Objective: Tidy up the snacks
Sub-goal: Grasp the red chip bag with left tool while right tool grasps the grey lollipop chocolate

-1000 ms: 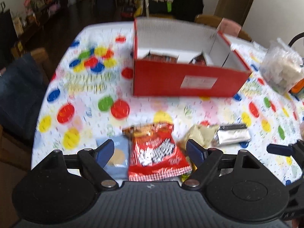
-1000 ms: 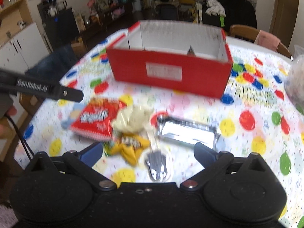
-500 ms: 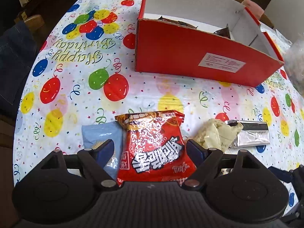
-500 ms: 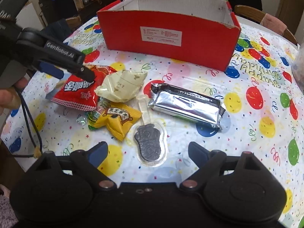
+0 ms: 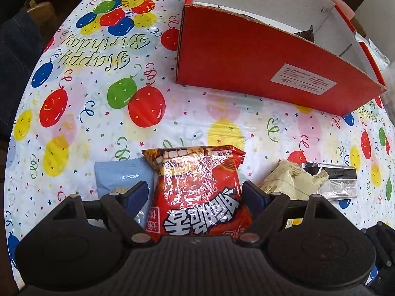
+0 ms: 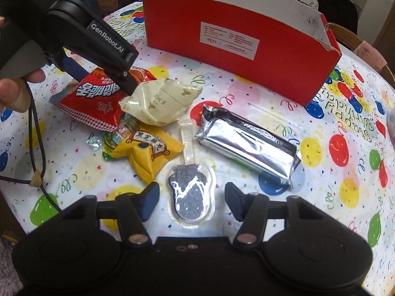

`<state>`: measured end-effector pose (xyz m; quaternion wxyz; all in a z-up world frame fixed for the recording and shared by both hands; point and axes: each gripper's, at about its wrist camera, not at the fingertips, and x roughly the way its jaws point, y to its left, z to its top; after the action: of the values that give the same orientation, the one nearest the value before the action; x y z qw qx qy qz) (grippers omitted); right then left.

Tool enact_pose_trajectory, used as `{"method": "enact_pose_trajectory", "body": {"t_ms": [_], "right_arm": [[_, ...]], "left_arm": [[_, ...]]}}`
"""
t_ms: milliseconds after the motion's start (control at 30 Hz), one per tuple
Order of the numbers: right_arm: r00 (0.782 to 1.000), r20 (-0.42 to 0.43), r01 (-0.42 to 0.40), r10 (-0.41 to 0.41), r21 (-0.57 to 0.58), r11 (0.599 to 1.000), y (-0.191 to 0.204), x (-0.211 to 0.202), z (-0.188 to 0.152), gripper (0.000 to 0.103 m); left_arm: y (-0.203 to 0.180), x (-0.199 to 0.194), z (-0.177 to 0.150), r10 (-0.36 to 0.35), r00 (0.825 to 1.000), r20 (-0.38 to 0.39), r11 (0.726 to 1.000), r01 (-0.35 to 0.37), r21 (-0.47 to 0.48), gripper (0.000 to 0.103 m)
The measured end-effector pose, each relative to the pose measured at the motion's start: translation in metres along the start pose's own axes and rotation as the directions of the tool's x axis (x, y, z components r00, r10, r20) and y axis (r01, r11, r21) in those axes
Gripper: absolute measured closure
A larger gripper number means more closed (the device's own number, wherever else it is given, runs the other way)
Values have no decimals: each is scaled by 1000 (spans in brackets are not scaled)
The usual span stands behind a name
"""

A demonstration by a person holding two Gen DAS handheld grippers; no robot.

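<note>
1. The tabletop (image 5: 202, 123) wears a white cloth printed with bright balloons, streamers and "Happy Birthday" lettering.
2. A red box (image 5: 246, 56) with a white inside stands ahead of both tools, open at the top, a white label on its near wall.
3. The left tool (image 5: 195, 193) stands wide over a red snack bag (image 5: 197, 187); its pads flank the bag without pressing it.
4. Just left of that tool lies a pale blue packet (image 5: 118, 175); to its right, a cream wrapper (image 5: 293, 182).
5. The right tool (image 6: 192, 197) has just been narrowing and stands half open around a clear-wrapped dark lolly (image 6: 190, 197), pads still apart from it.
6. Ahead of the right tool lie a yellow packet (image 6: 148, 153) and a silver foil pack (image 6: 249, 145).
7. Beyond the tabletop the room is dim, with wooden chair backs (image 6: 345, 32) at the far edge.
</note>
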<state>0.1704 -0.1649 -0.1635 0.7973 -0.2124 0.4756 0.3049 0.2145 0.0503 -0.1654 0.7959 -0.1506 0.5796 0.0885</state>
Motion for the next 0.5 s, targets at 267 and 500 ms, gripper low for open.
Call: {"method": "enact_pose_trajectory", "body": {"t_ms": [267, 500], "right_arm": [[1000, 5, -3, 3, -9, 1000, -1, 6, 0, 64], [1000, 17, -18, 18, 5, 1000, -1, 7, 0, 65]], "left_arm": [[-6, 2, -1, 0, 1000, -1, 999, 0, 35, 25], [-2, 3, -2, -8, 1000, -3, 1000, 8, 30, 33]]}}
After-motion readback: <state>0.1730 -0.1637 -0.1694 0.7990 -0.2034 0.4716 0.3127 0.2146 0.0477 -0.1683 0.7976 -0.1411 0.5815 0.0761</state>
